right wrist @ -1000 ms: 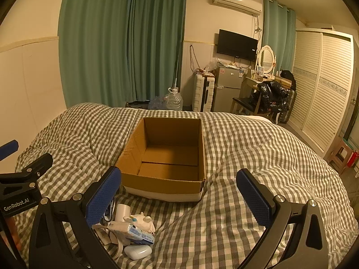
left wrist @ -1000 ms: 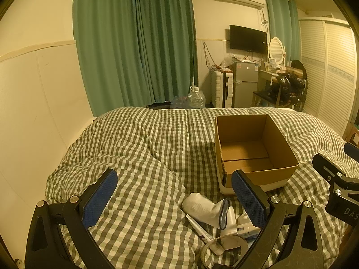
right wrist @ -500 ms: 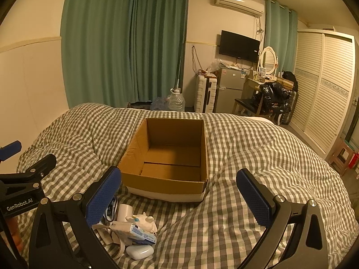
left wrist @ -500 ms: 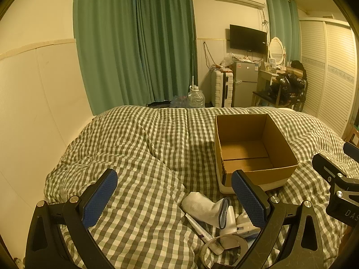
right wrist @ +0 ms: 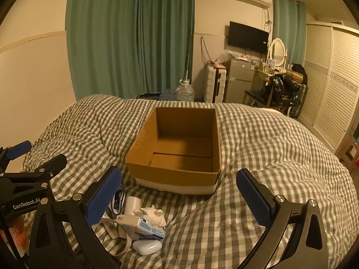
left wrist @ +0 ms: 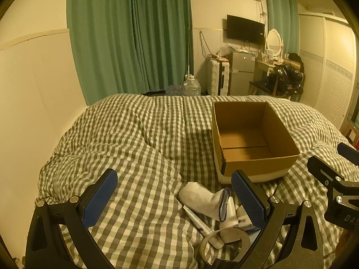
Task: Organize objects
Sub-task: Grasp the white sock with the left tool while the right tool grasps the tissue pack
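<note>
— Where do things stand?

— The cardboard box (right wrist: pixel 177 143) sits empty on the checked bedspread (left wrist: pixel 134 134). The clutter lies in a heap just in front of it: a white sock (left wrist: pixel 199 198), a tube (left wrist: pixel 197 220), a roll of tape (left wrist: pixel 224 239), a small white case (right wrist: pixel 147 246).

— And the claws?

— The left gripper (left wrist: pixel 175 198) and the right gripper (right wrist: pixel 179 196) are both spread wide, holding nothing.

— Best first move?

— I'd take the sock: it lies on top. Come down over its middle, pinch firmly, lift clear of the tape, then release low inside the box.
</note>
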Available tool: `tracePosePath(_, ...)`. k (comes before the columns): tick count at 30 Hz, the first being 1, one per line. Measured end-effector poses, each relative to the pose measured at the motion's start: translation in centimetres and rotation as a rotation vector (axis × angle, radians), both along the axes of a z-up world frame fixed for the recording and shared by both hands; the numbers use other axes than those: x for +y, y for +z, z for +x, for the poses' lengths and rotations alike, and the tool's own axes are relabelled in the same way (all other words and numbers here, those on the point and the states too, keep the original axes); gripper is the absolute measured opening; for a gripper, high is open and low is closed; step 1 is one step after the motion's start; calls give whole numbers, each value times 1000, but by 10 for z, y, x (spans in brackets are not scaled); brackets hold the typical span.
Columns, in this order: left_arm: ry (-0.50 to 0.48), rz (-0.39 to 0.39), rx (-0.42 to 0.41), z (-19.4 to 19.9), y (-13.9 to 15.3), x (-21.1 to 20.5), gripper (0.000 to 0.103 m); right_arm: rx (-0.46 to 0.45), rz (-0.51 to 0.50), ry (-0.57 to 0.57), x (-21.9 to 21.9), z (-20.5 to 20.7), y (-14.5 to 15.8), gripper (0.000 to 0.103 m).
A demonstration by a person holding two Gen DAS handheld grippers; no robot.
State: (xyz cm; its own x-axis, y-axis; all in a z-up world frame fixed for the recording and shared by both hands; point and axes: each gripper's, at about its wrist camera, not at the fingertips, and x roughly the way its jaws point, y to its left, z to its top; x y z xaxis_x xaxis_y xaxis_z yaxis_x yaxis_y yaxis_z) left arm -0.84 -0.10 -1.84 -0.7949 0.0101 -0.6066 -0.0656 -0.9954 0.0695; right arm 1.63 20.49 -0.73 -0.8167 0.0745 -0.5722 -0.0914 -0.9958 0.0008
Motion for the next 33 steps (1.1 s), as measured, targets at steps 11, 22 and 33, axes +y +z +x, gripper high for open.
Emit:
tracePosePath(11, -23, -27, -141, -20, -38, -2, 103, -119, 12, 28, -8, -21, -40, 103)
tracePosePath(22, -2, -133, -237, -41, -81, -9, 103, -301, 38, 160, -44, -38, -96, 103)
tracePosePath(33, -65, -50, -288, -50, -93, -10, 103, -400, -46, 208, -44, -47, -125, 45)
